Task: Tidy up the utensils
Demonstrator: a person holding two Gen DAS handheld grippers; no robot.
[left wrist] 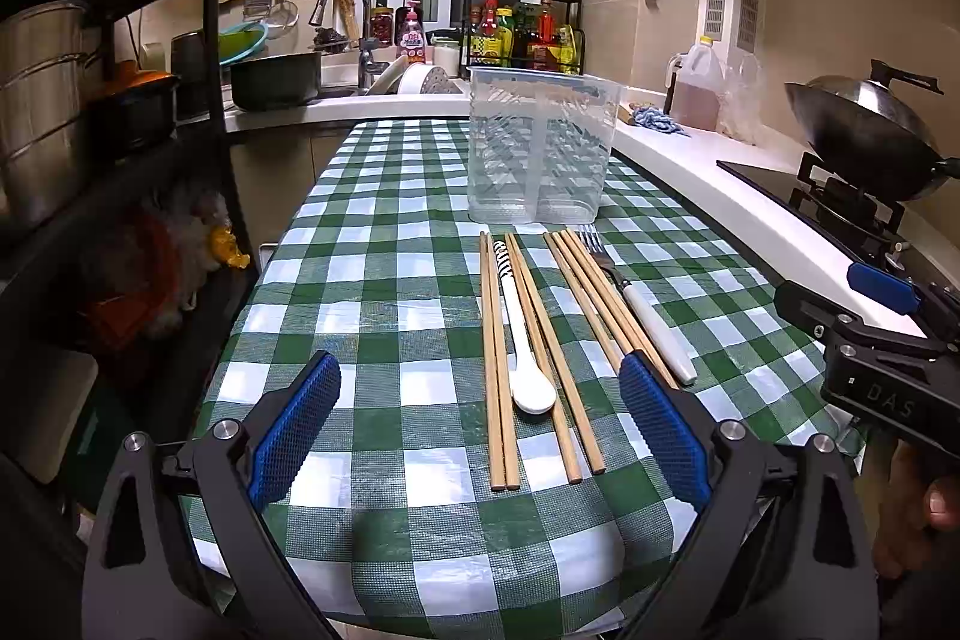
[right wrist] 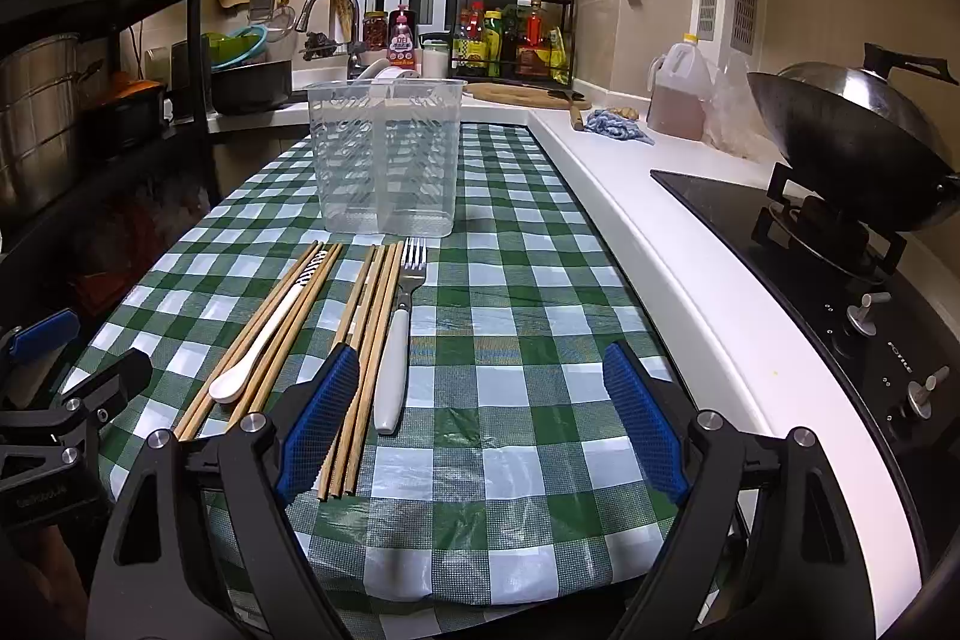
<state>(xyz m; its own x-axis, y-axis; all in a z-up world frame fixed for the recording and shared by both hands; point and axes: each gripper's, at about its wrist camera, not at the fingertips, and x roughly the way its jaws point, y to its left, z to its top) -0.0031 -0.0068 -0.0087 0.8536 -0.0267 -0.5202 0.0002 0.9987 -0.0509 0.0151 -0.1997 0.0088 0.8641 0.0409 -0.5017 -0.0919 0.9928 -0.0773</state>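
Left wrist: chopsticks (left wrist: 498,364), spoon (left wrist: 525,346), fork (left wrist: 636,304) before holder (left wrist: 540,148)

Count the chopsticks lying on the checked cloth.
8, though overlap may hide one. Two lie left of the white spoon, two just right of it, and four sit bunched beside the fork, their near ends behind a gripper finger.

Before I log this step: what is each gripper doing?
Left gripper: open, holding nothing.
Right gripper: open, holding nothing.
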